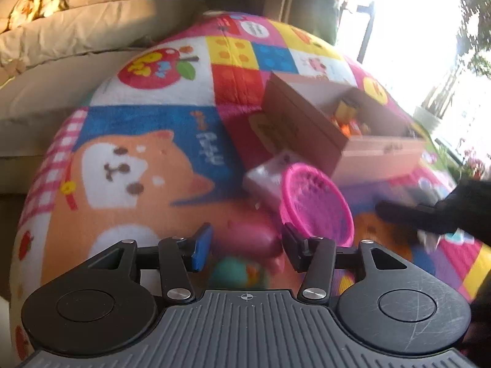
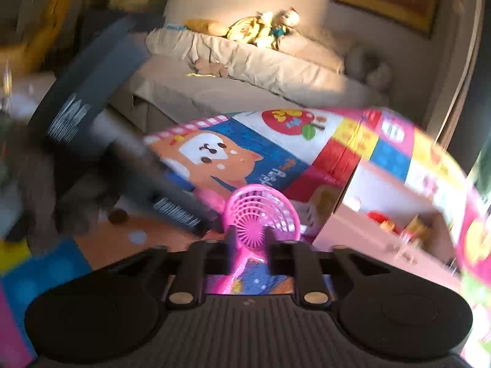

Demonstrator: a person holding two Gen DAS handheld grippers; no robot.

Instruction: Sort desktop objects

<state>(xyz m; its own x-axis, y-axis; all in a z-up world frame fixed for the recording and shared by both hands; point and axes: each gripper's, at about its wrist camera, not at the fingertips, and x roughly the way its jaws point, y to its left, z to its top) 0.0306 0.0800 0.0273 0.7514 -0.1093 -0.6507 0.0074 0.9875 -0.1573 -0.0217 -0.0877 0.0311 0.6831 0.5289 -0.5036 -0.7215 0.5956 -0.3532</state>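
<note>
A living room is showing behind a low table draped in a bright patchwork cloth (image 1: pixel 147 141), with a beige sofa (image 1: pixel 76 30) beyond it.

Left wrist view: the left gripper (image 1: pixel 245 247) is pointing down at the cloth, its jaws standing part-way apart around a blurred pink toy (image 1: pixel 251 239) – whether the pads are pressing on it cannot be told. A teal ball-like toy (image 1: pixel 236 273) is lying just below. Near the right finger a pink plastic basket (image 1: pixel 316 205) is tipping on its side, next to a silver packet (image 1: pixel 264 178). A cardboard box (image 1: pixel 346 135) is sitting open behind, already holding small toys. The right gripper is coming in as a dark shape at the right edge.

Right wrist view: the right gripper (image 2: pixel 248 245) is bracketing the basket (image 2: pixel 260 211), one finger on each side of its ribbed bottom; through the blur, contact cannot be confirmed. The box (image 2: pixel 383 224) is standing just to the right.

Handling, as a judgement – the basket is looking light, thin-walled and springy, liable to flex or pop out under a hard squeeze. The rim or the stiffer base ring is offering the surest hold; the slatted wall is the weak spot.
</note>
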